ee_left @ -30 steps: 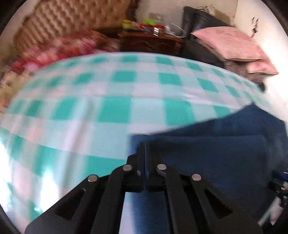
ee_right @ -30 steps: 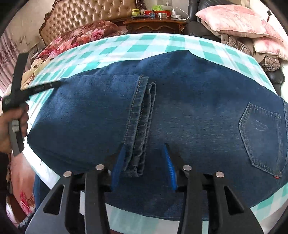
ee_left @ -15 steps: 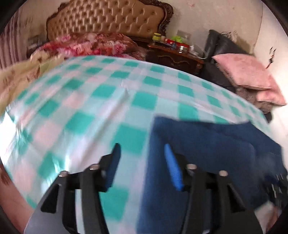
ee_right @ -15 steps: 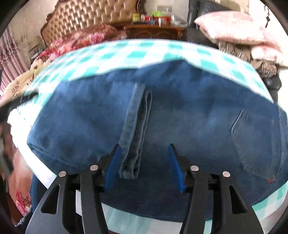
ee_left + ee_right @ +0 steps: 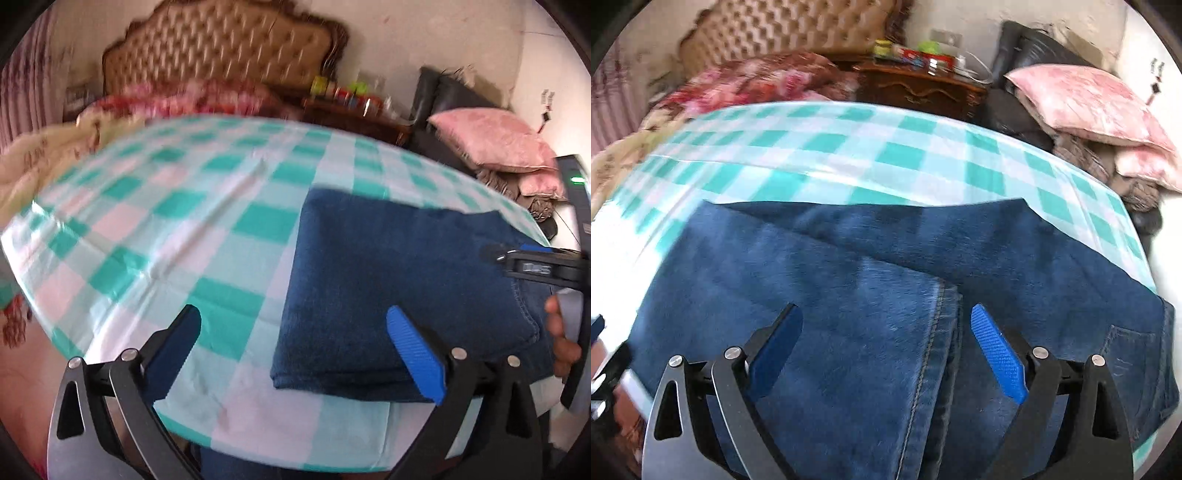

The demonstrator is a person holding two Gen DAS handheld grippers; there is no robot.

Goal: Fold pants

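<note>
Dark blue jeans (image 5: 871,280) lie folded on a table with a teal, pink and white checked cloth (image 5: 849,155). The leg hems (image 5: 942,332) lie across the seat part, and a back pocket (image 5: 1126,354) shows at the right. My right gripper (image 5: 886,343) is open and empty, just above the jeans with the hems between its fingers. My left gripper (image 5: 295,343) is open and empty over the folded left edge of the jeans (image 5: 388,277) and the cloth (image 5: 166,221). The right gripper also shows in the left wrist view (image 5: 532,264).
A tufted headboard (image 5: 221,48) and a floral blanket (image 5: 750,85) are behind the table. A wooden nightstand (image 5: 919,88) with small bottles stands at the back. Pink pillows (image 5: 1082,103) lie on a dark chair at the right. The near table edge (image 5: 277,450) is below my left gripper.
My left gripper let go of the jeans fold, opened wide and drew back to the left edge. My right gripper opened wider and moved lower over the hems.
</note>
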